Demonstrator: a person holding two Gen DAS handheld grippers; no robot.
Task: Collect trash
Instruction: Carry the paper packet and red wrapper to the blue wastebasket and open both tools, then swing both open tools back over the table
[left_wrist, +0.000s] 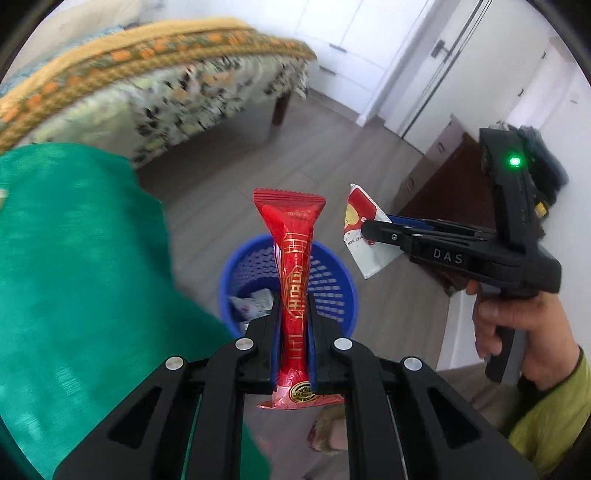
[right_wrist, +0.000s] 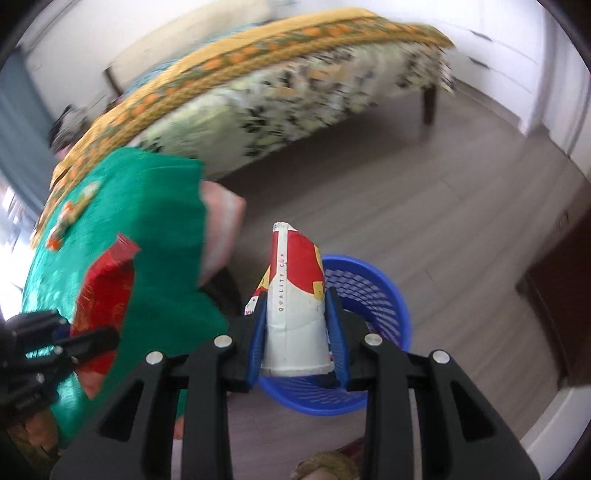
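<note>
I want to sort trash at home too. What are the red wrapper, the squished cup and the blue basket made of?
Red wrapper: looks like thin shiny plastic film or foil, with gold print and a crimped, zigzag end.
Squished cup: looks like matte paper, creased flat, with a rolled rim and a glued seam.
Blue basket: probably moulded plastic, glossy, with a mesh of small holes in its wall.

A long red snack wrapper (left_wrist: 295, 280) with gold print stands upright, pinched at its middle, above a blue mesh wastebasket (left_wrist: 334, 280) on the grey floor. To its right, a crushed white-and-red paper cup (right_wrist: 295, 302) is held over the same basket, which already holds crumpled white wrappers (left_wrist: 251, 304).
</note>
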